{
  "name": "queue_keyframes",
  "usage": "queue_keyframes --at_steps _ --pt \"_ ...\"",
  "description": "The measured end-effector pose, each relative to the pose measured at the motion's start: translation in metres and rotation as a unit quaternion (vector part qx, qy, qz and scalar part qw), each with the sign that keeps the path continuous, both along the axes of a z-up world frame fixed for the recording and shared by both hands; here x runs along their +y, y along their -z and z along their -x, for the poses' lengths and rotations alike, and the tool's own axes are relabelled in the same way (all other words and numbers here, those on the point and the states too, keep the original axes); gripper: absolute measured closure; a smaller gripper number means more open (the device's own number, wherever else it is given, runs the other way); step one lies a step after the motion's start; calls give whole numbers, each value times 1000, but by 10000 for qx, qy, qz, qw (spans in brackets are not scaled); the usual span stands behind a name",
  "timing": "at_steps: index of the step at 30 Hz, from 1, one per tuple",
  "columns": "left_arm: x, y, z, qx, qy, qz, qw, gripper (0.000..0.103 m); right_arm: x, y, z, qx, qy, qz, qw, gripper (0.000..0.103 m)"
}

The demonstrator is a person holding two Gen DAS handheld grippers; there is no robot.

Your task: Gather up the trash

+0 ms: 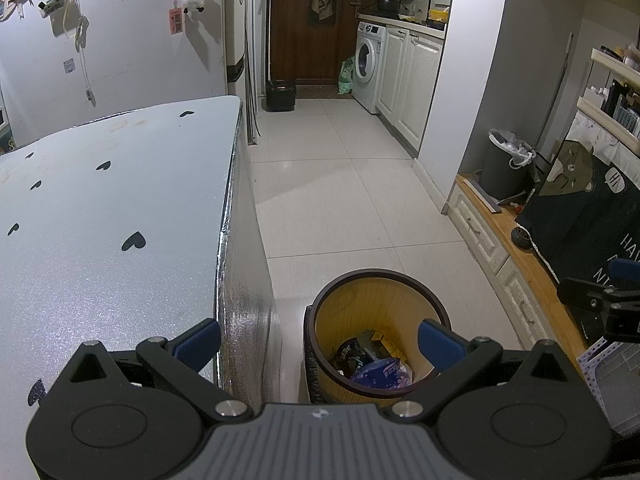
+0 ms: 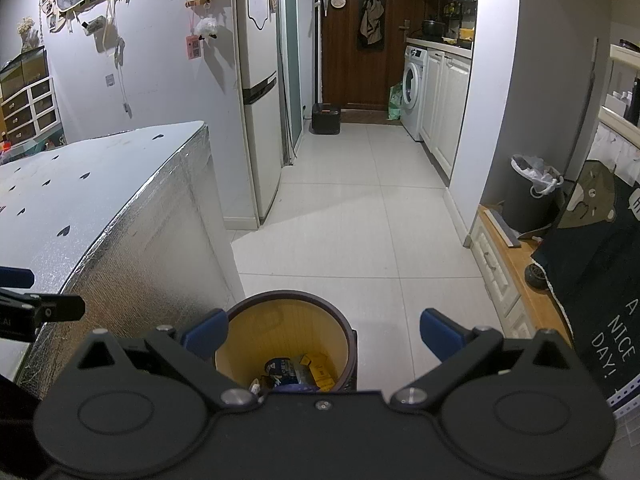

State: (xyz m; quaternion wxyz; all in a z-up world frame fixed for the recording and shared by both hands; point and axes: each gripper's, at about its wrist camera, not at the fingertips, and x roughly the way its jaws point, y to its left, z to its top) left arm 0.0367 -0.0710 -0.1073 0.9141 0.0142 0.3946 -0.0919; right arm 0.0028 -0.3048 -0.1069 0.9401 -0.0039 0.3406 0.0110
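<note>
A tiled floor (image 2: pixel 352 216) carries a round bin (image 1: pixel 378 332) holding trash (image 1: pixel 374 364) beside the worktop's (image 1: pixel 112 208) corner; left gripper (image 1: pixel 318 340) and right gripper (image 2: pixel 322 334) hover above, jaws apart, empty.

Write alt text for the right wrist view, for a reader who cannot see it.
The open, empty right gripper hovers over a round yellow-lined wastebasket on the white tile floor, with wrappers at its bottom. A foil-covered table stands at left, a fridge and washing machine down the hallway.
</note>
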Motion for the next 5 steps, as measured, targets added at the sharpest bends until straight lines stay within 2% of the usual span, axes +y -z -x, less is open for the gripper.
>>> queue_keyframes --at_steps 5 --pt "0 0 0 1 -18 -5 10000 0 0 0 0 4 2 -2 10000 0"
